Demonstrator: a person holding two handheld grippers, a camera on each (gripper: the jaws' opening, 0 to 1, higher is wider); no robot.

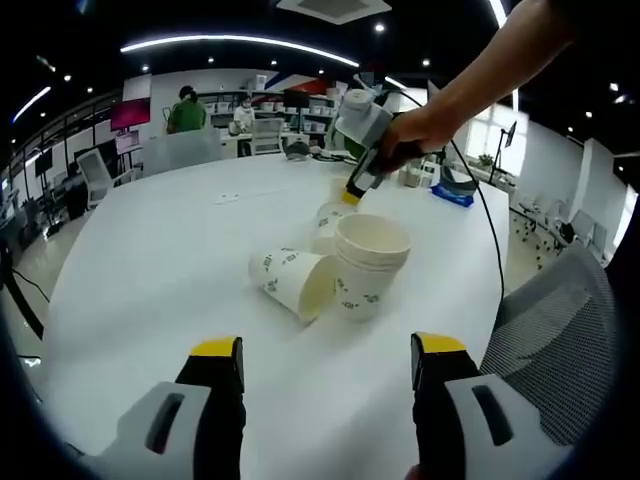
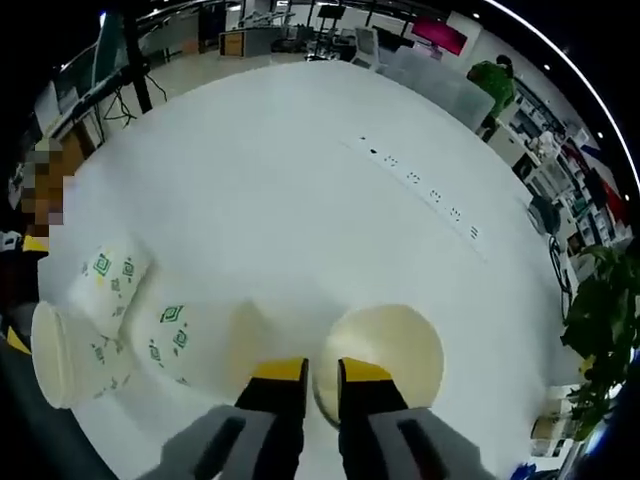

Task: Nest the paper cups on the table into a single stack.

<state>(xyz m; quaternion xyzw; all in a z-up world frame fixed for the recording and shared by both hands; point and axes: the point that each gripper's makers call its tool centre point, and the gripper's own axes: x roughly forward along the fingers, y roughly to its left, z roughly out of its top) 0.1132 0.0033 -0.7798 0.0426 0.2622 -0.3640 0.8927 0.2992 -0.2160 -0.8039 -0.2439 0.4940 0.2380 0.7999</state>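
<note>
White paper cups with green logos sit mid-table (image 1: 140, 260): a stack (image 1: 368, 262) upright, one cup (image 1: 290, 282) tipped beside it. Right gripper (image 2: 322, 378) pinches another cup (image 2: 385, 355) by its rim; left gripper (image 1: 328, 352) is spread wide.

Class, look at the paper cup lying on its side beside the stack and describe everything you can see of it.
The paper cup on its side is white with small green printed motifs and a cream inside. It lies tipped over on the white table, its open mouth facing the near edge and to the right in the left gripper view. It rests beside the upright stack of cups, close enough to look as if it touches it. No gripper holds it.
</note>
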